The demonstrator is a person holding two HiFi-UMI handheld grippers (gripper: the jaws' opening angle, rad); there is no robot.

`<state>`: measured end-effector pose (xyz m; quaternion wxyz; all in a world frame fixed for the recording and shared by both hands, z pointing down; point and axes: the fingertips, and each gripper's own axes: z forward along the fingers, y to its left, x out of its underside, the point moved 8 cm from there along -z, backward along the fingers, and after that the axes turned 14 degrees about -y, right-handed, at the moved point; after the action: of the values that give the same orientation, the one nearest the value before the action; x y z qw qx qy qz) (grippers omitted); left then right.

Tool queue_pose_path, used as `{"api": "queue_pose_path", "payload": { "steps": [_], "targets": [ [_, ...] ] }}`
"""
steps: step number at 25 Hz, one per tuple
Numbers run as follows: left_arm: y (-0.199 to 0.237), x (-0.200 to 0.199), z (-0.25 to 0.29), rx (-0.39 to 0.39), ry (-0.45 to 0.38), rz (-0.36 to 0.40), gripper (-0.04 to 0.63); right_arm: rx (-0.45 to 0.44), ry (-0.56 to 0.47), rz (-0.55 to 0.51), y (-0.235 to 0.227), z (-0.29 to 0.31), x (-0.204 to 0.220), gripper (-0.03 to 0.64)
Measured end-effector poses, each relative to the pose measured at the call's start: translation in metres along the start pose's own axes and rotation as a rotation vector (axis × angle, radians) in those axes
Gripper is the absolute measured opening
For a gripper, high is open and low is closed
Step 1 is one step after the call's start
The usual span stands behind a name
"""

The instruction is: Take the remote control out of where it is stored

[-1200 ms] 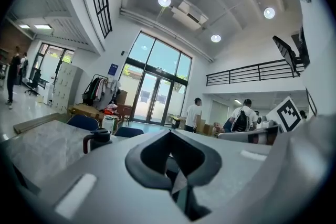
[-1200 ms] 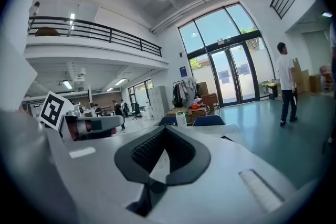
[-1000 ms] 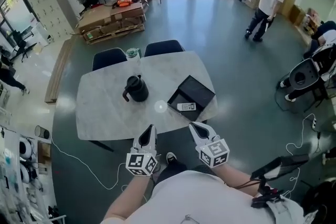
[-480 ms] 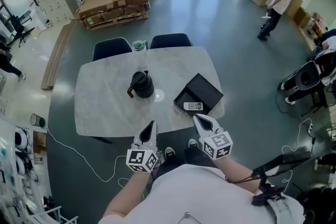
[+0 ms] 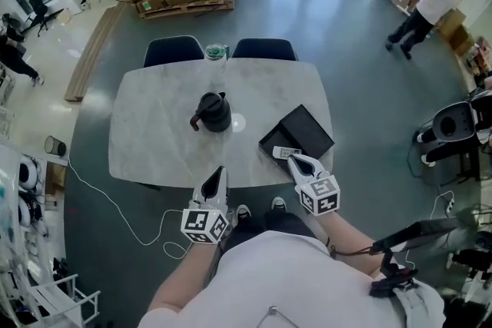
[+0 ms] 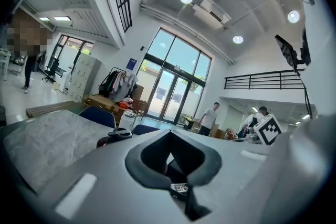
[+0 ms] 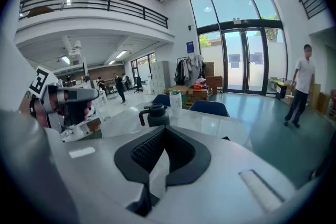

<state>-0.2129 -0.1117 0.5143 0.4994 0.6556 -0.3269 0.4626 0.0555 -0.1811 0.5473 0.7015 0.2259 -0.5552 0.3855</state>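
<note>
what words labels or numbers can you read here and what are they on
No text can be read.
remote control: button print too small
blue wall sign: too blurred
left claw, right claw: square marker patterns only, no words

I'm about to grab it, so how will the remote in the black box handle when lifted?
The remote looks slim, rigid and probably light. Lying flat in the black box, it may be awkward to pinch. Its white, plastic-looking casing could slip.
</note>
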Motion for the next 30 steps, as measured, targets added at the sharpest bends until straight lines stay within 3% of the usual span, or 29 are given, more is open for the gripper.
{"api": "queue_pose_path", "payload": {
  "steps": [4, 12, 19, 23, 30],
  "targets": [
    [-0.003, 0.011, 0.003, -0.037, 0.011, 0.000, 0.000, -0.040, 0.129, -0.102, -0.036, 0.022, 0.024, 0.025],
    [-0.001, 0.031, -0.005, -0.163, 0.062, -0.033, 0.000, -0.213, 0.451, -0.424, -0.079, 0.080, 0.105, 0.029],
    [0.012, 0.056, -0.019, -0.284, 0.085, -0.048, 0.000, -0.440, 0.676, -0.579, -0.094, 0.131, 0.179, 0.188],
    [0.013, 0.063, -0.033, -0.345, 0.094, -0.055, 0.000, -0.525, 0.809, -0.673, -0.098, 0.148, 0.210, 0.275],
    [0.010, 0.072, -0.050, -0.406, 0.097, -0.054, 0.000, -0.563, 0.975, -0.825, -0.089, 0.167, 0.235, 0.282]
  ]
}}
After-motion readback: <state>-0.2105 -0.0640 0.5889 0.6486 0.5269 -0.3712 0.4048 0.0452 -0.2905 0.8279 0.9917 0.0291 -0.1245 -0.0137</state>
